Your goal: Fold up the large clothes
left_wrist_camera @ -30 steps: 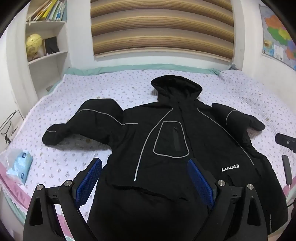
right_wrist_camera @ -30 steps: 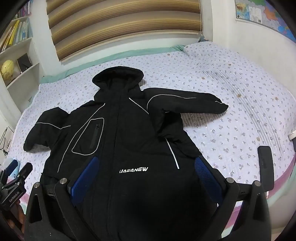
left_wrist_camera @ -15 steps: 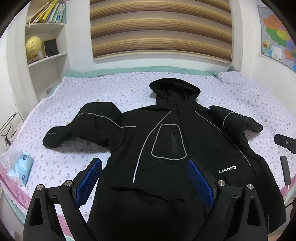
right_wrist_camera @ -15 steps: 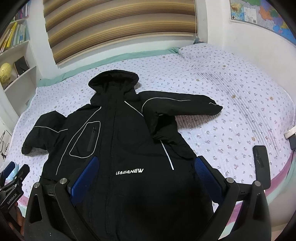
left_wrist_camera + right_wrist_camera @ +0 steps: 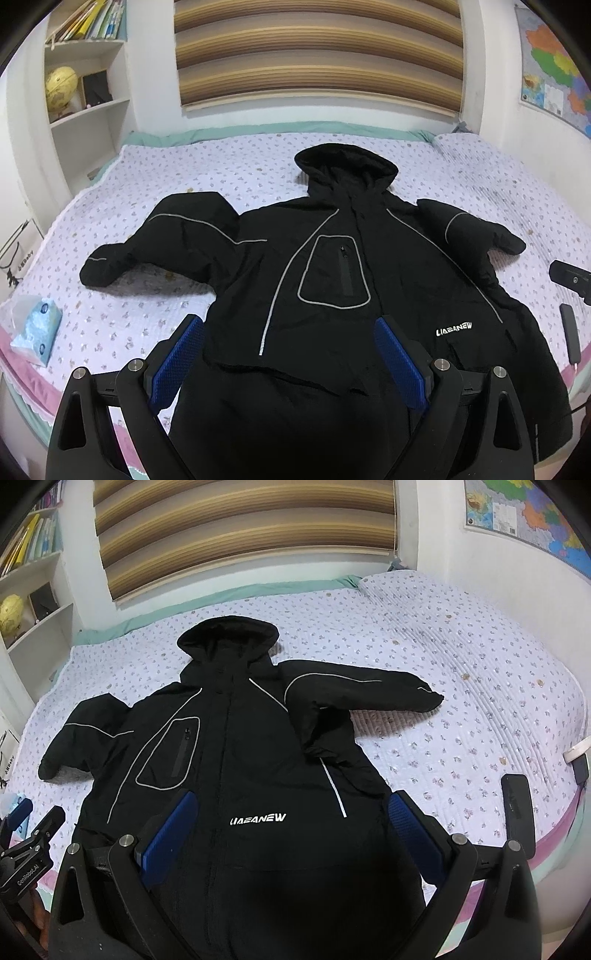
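A black hooded jacket (image 5: 332, 280) with grey piping and a white chest logo lies face up and spread out on the bed, hood toward the wall, both sleeves out to the sides. It fills the right wrist view (image 5: 236, 775) too. My left gripper (image 5: 288, 354) is open and empty, held above the jacket's lower left part. My right gripper (image 5: 291, 830) is open and empty above the lower right part, near the logo (image 5: 258, 818). The left gripper (image 5: 29, 845) shows at the left edge of the right wrist view.
The bed (image 5: 229, 166) has a floral quilt. A tissue pack (image 5: 35, 332) lies at its front left corner. A dark phone (image 5: 517, 808) and a charger (image 5: 578, 762) lie near the right edge. Shelves (image 5: 85, 107) stand at the back left; a blind covers the window.
Both grippers have drawn back and risen slightly, so the jacket sits a little lower and smaller in both views. The jacket has not moved. Both grippers stay open.
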`<act>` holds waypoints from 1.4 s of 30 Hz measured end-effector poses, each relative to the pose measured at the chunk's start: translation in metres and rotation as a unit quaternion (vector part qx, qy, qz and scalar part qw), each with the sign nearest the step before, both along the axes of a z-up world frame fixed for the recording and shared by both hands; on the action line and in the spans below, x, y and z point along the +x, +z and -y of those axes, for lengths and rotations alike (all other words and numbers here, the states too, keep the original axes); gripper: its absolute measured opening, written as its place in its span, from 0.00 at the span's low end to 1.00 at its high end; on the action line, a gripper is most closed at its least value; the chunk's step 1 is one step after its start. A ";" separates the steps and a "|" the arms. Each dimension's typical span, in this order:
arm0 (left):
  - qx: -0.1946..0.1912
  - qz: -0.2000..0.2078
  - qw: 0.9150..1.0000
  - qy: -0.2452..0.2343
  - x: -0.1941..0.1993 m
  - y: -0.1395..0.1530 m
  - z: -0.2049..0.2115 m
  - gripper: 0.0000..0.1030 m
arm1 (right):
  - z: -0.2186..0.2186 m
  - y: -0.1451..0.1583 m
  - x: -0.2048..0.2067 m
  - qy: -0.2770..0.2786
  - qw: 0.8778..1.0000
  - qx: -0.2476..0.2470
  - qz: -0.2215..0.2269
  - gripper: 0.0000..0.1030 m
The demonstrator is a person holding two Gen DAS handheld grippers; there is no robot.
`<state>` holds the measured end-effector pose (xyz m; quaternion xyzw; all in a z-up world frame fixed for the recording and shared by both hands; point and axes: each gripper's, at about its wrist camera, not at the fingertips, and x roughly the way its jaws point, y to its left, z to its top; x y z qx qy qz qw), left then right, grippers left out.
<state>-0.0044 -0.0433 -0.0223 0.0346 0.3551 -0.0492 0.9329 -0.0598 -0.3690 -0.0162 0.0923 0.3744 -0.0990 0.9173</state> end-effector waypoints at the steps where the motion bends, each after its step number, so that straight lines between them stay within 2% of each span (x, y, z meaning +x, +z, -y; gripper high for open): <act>1: 0.000 -0.001 1.000 0.000 0.000 -0.001 0.000 0.91 | 0.000 -0.001 0.001 0.000 1.000 0.000 -0.001 1.00; 5: 0.006 -0.011 1.000 0.001 0.004 -0.005 -0.002 0.91 | -0.002 0.000 0.005 -0.004 1.000 -0.005 -0.021 1.00; 7: 0.011 -0.017 1.000 0.008 0.007 -0.008 -0.005 0.91 | -0.009 0.008 0.006 0.022 0.999 -0.003 -0.030 1.00; 12: 0.017 -0.041 0.999 0.028 0.018 -0.015 -0.012 0.91 | -0.017 0.046 0.004 0.058 0.996 0.016 -0.070 1.00; 18: 0.045 -0.051 0.997 0.041 0.029 -0.019 -0.007 0.91 | -0.016 0.110 -0.028 0.043 0.999 -0.009 -0.032 1.00; 24: 0.060 -0.054 0.996 0.038 0.036 -0.018 0.001 0.91 | -0.017 0.161 -0.050 0.052 0.999 0.007 0.007 1.00; 32: 0.069 -0.065 0.995 0.026 0.037 -0.025 0.008 0.91 | -0.024 0.174 -0.050 0.067 0.998 0.010 -0.003 1.00; 36: 0.056 -0.077 0.995 0.025 0.040 -0.030 0.004 0.91 | -0.025 0.178 -0.051 0.072 0.997 0.015 -0.007 1.00; 42: 0.072 -0.067 0.994 0.041 0.040 -0.030 0.003 0.91 | -0.022 0.193 -0.056 0.077 0.997 0.027 0.015 1.00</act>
